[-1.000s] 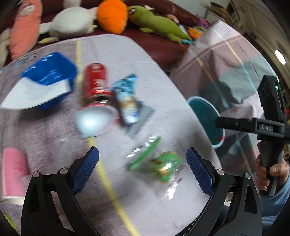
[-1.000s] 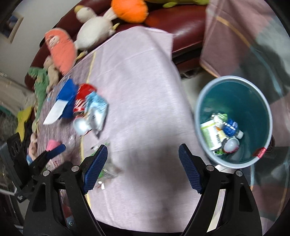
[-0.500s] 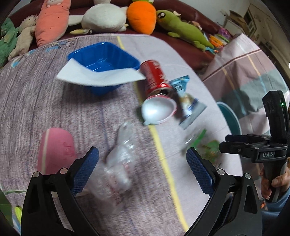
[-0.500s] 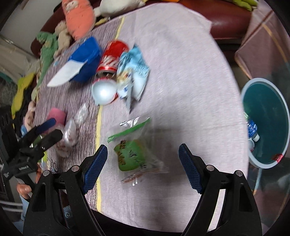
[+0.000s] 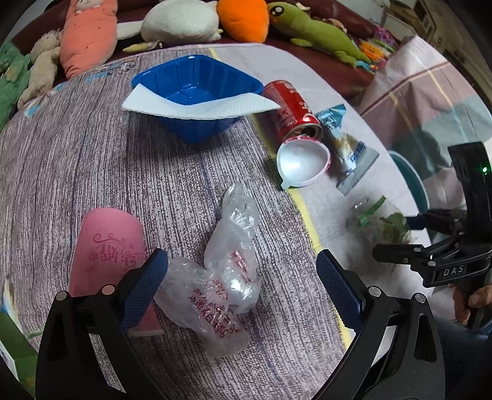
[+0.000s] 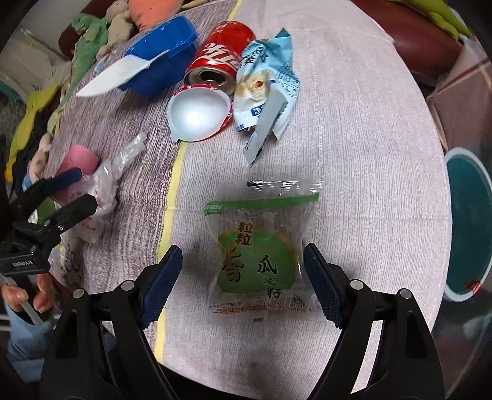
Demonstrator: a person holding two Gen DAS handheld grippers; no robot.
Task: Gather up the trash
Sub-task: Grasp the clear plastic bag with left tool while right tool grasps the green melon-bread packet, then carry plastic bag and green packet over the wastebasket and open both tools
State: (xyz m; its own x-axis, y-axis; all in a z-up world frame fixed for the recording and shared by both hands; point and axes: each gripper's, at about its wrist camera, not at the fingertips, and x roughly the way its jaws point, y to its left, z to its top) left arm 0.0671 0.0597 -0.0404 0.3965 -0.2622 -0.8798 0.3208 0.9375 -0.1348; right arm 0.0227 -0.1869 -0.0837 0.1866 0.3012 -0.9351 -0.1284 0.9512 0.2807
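The left tongs hang open over a crumpled clear plastic bag with red print, which lies on the cloth-covered desk between the two blue pads without being pinched. Just left of the bag lies a pink paper cup on its side.

The right tongs are also open, held above a green snack packet that lies flat on the desk; the packet sits between the pads, nearer the right one, and whether that pad touches it I cannot tell.

Farther off on the desk, a red soda can lies on its side with a white plastic cup touching its open end. Right of the can is a torn pale blue wrapper. Left of it stands a blue plastic tray with a white paper napkin draped over its near edge.

A teal bin stands off the right edge of the desk. Stuffed toys line the sofa at the far side.
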